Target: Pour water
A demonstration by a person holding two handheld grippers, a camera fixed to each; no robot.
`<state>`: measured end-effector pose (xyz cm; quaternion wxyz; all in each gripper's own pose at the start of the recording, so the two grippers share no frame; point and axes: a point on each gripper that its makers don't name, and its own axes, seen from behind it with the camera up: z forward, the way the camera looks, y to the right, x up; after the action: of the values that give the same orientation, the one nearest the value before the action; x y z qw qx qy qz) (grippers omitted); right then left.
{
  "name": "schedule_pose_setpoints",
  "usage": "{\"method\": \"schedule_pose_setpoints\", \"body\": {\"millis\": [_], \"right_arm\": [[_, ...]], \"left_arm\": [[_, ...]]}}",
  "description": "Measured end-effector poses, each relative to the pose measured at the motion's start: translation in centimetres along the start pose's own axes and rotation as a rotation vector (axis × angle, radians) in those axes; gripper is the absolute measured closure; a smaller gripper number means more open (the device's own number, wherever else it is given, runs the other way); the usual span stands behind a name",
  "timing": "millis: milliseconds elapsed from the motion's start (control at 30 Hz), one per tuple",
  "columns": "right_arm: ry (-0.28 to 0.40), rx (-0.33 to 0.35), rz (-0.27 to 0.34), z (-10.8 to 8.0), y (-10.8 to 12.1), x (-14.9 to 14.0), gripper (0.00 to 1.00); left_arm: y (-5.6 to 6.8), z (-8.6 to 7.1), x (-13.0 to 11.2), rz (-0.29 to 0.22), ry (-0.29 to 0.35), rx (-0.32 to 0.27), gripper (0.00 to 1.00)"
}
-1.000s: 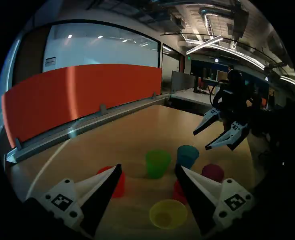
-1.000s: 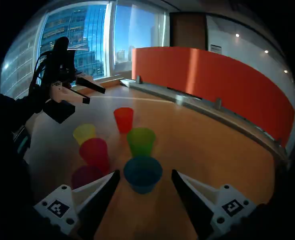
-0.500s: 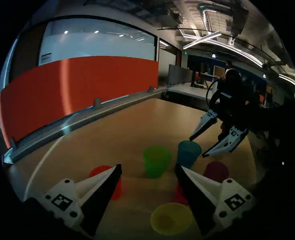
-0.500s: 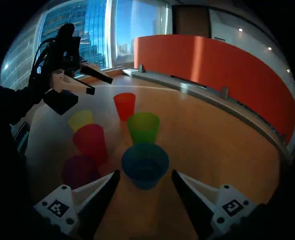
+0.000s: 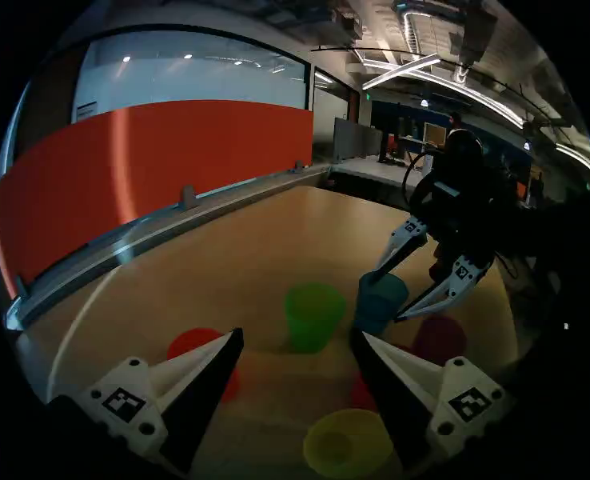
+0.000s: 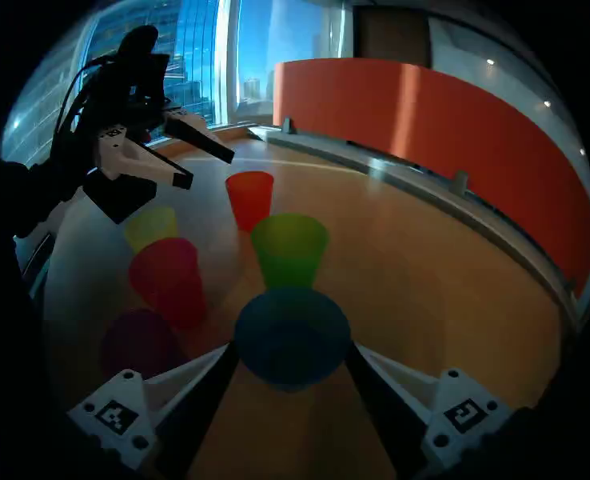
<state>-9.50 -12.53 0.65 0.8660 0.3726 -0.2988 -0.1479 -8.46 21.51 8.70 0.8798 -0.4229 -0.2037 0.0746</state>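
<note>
**Right gripper straddles the blue cup; left gripper hangs open over the group**

In the right gripper view, the right gripper (image 6: 289, 346) shows at the bottom of the frame with its fingers spread. The blue plastic cup (image 6: 293, 320) stands upright between the fingertips, its rim nearly filling the gap. Whether the pads touch its wall cannot be told, nor whether it holds water. The left gripper view shows the same at centre right: the right gripper (image 5: 387, 294) with one finger on either side of the blue plastic cup (image 5: 375, 308).

The left gripper (image 5: 293, 340) sits at the bottom of its own view, fingers apart and holding nothing. In the right gripper view it hangs at upper left (image 6: 209, 170), above the table.

Just beyond the blue cup stands a green plastic cup (image 6: 289, 248), and behind that an orange-red plastic cup (image 6: 249, 196). Left of centre are a red plastic cup (image 6: 169, 276), a yellow plastic cup (image 6: 151, 228) and, at lower left, a magenta plastic cup (image 6: 135, 344). All stand upright on the light wooden tabletop (image 6: 423, 288). An orange partition panel (image 6: 455, 120) runs along the table's far edge, at upper right.
</note>
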Motion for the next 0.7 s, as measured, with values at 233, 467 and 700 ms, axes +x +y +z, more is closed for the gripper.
{"method": "schedule_pose_setpoints", "body": {"millis": [233, 467, 700], "right_arm": [[0.009, 0.006, 0.011, 0.9, -0.1, 0.3, 0.01], [0.022, 0.013, 0.023, 1.1, -0.3, 0.5, 0.1], [0.04, 0.0, 0.021, 0.5, 0.2, 1.0, 0.1]], "left_arm": [[0.2, 0.5, -0.2, 0.0, -0.013, -0.009, 0.01], [0.6, 0.8, -0.5, 0.015, -0.029, -0.012, 0.01], [0.8, 1.2, -0.7, 0.014, -0.042, -0.018, 0.01]]}}
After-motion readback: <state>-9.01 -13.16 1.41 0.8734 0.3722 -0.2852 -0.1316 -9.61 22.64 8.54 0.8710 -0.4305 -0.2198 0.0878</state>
